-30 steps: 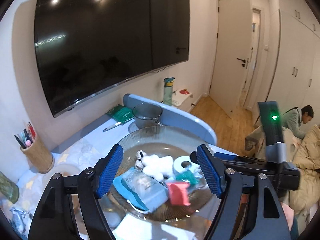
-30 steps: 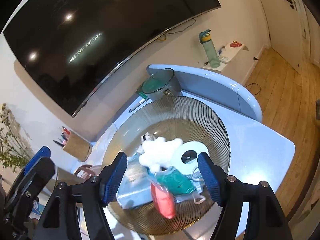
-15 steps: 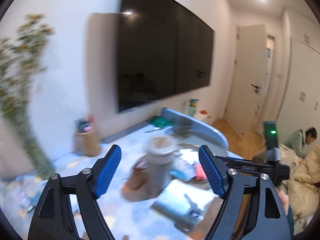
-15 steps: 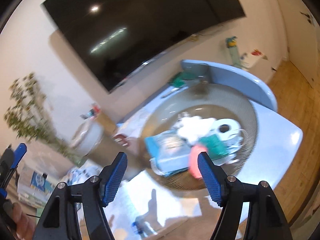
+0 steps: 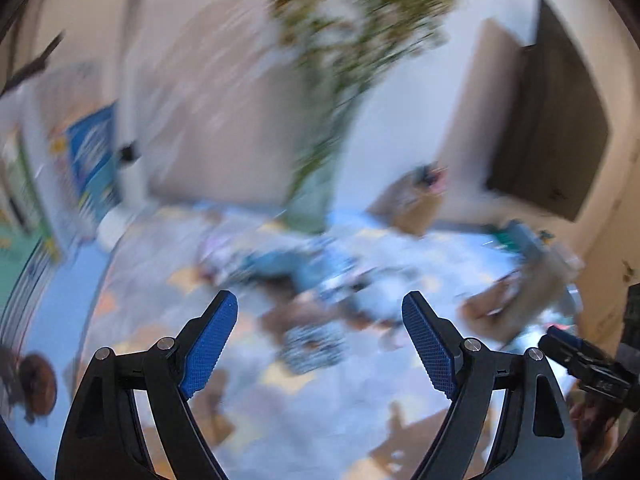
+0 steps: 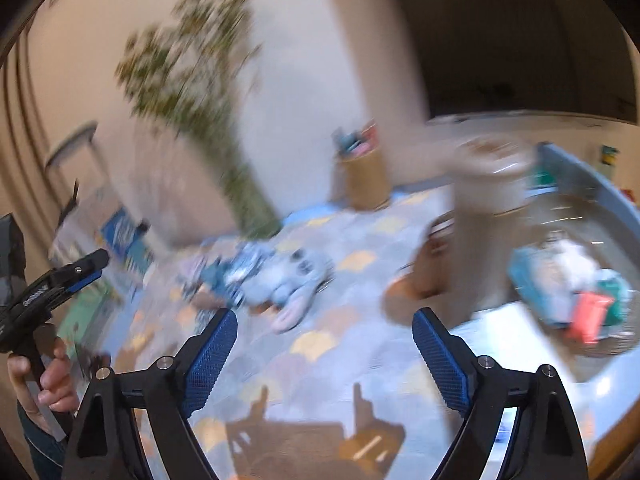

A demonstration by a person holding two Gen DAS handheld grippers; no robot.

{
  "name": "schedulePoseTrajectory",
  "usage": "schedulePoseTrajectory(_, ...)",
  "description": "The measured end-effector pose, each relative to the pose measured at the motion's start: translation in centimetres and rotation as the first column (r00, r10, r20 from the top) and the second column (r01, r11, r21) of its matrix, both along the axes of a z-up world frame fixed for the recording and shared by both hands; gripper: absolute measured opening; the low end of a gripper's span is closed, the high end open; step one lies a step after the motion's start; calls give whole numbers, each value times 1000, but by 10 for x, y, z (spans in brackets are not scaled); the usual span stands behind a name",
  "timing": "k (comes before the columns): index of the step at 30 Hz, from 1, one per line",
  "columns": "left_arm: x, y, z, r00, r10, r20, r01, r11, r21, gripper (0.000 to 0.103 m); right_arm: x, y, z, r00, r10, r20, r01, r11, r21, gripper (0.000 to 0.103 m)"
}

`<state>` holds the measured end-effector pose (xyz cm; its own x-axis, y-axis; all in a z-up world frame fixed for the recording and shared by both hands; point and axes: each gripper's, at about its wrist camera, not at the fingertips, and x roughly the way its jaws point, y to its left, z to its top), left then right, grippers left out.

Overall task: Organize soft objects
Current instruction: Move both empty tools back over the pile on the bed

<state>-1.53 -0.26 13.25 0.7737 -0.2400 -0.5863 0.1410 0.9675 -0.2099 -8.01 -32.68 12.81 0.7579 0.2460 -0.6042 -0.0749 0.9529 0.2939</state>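
Both views are blurred by motion. My left gripper (image 5: 320,340) is open and empty above the patterned tablecloth (image 5: 280,392). My right gripper (image 6: 324,352) is open and empty too. A pale blue plush toy (image 6: 288,280) lies on the cloth ahead of the right gripper, next to a blue and white bundle (image 6: 232,272); that heap shows in the left wrist view (image 5: 320,276) too. The glass bowl (image 6: 600,208) at the right holds a white plush (image 6: 572,256), a blue pack (image 6: 532,280) and a red item (image 6: 588,312).
A tall cup (image 6: 488,208) on a brown saucer stands between the heap and the bowl. A woven pen holder (image 6: 362,176) and a green plant (image 6: 208,112) stand at the back by the wall. The other gripper shows at the left edge (image 6: 44,284).
Both grippers have swung left, away from the bowl of soft items toward the left part of the table. Both stay open and empty.
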Motion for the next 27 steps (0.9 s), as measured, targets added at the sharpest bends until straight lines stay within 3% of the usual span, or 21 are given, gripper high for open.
schedulePoseTrajectory(3,10,18,-48,996,58,-61,-57,998,26,84,33,29,-40,996,48,-73,-48,999,-5,89)
schedulePoseTrajectory(7,24,30,-105,990,69,-126,-67,998,18,84,62,51,-90,986,79,-148,-81,997,-10,89)
schedulePoseTrajectory(10,30,27,-127,984,108,-139,-99,993,69,82,68,59,-113,981,70,-180,-80,996,-45,89)
schedulePoseTrajectory(12,30,24,-125,987,78,-139,-70,996,59,83,76,65,-122,969,51,-240,-75,993,-95,89)
schedulePoseTrajectory(14,26,22,-122,990,76,-118,-68,995,71,83,77,72,-122,972,39,-233,-75,986,-146,90)
schedulePoseTrajectory(19,27,15,-123,988,62,-143,-46,993,111,83,81,95,-129,963,34,-269,-112,953,-282,103)
schedulePoseTrajectory(27,32,16,-131,980,57,-190,-38,994,98,84,80,94,-130,963,33,-269,-111,954,-280,103)
